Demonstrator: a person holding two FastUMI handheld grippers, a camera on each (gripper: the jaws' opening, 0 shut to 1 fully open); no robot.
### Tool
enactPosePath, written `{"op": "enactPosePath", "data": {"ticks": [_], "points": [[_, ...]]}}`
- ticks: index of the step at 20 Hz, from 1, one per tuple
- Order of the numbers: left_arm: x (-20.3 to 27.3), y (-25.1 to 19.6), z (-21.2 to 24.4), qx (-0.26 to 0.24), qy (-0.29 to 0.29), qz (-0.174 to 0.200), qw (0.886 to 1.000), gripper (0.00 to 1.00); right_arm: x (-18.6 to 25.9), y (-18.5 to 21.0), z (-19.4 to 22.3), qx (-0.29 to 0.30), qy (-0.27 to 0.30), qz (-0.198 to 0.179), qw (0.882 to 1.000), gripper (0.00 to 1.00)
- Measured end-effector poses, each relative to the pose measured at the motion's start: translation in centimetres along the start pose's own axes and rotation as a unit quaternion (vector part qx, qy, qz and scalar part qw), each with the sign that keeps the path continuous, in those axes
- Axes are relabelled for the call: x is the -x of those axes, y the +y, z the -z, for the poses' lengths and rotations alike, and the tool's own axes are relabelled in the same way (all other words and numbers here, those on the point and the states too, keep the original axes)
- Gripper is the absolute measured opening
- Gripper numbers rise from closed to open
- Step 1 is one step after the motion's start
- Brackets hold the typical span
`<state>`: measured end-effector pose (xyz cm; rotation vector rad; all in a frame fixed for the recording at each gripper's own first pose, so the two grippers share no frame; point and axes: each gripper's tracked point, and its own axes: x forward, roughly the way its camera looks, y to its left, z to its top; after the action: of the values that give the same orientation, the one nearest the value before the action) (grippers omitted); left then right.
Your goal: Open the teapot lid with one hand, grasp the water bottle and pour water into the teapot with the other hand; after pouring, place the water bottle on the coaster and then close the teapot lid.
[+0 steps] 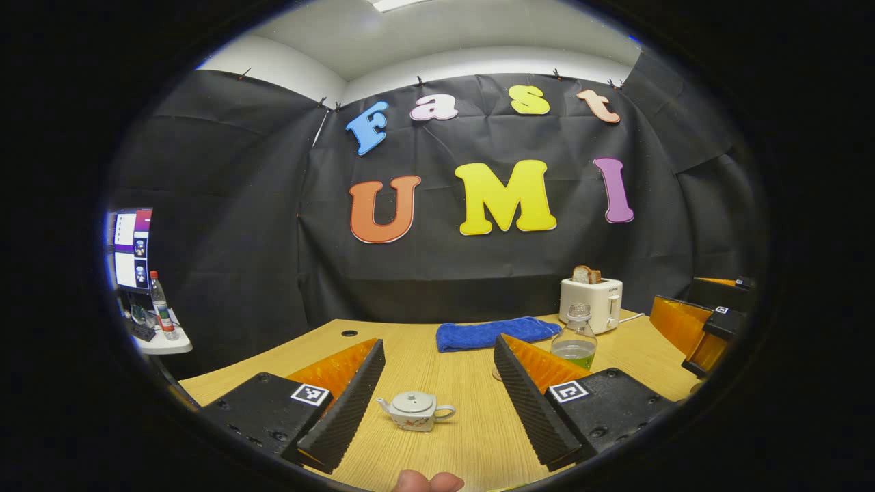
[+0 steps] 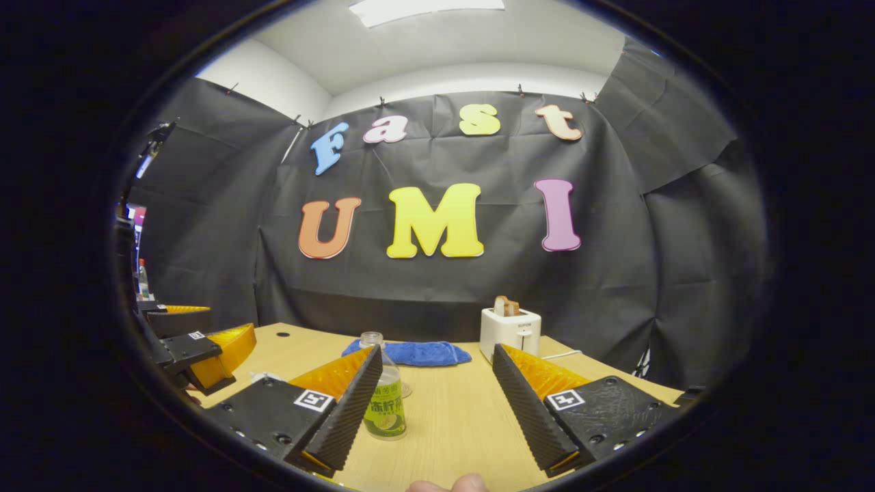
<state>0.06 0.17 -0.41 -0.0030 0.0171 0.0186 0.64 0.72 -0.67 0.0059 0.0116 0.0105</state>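
On the wooden table (image 1: 472,437), the small white teapot (image 1: 415,411) is seen with its lid (image 1: 414,402) still seated, framed between the spread fingers of the left gripper (image 1: 437,400), which holds nothing. The water bottle (image 2: 385,393), uncapped, stands just beside the left finger of the right gripper (image 2: 435,403), whose jaws are likewise wide and empty. A knock from that finger could tip the open bottle and spill it. The lid knob is small, so a slip is judged likely. A coaster appears partly hidden behind the bottle, though this cannot be confirmed. A blue towel (image 1: 495,333) and toaster (image 1: 591,301) sit well back; bare tabletop between them and the teapot is left for moving.
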Motion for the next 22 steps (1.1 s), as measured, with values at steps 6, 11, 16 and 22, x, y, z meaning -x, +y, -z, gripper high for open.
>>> {"op": "enactPosePath", "data": {"ticks": [6, 11, 16, 22], "points": [[0.1, 0.0, 0.0, 0.001, 0.001, 0.0, 1.0, 1.0, 0.1, 0.2, 0.1, 0.004, 0.001, 0.001, 1.0, 0.97], [0.1, 0.0, 0.1, -0.001, 0.003, 0.002, 1.0, 1.0, 0.0, 0.4, 0.4, 0.006, 0.004, -0.003, 1.0, 0.95], [-0.1, 0.1, 0.8, 0.003, 0.013, 0.001, 1.0, 1.0, -0.3, 0.2, 0.6, 0.013, -0.002, -0.003, 1.0, 0.97], [-0.9, 0.8, 2.0, -0.003, 0.015, -0.009, 1.0, 1.0, -1.1, 0.1, 1.9, 0.023, 0.005, -0.018, 1.0, 0.96]]}}
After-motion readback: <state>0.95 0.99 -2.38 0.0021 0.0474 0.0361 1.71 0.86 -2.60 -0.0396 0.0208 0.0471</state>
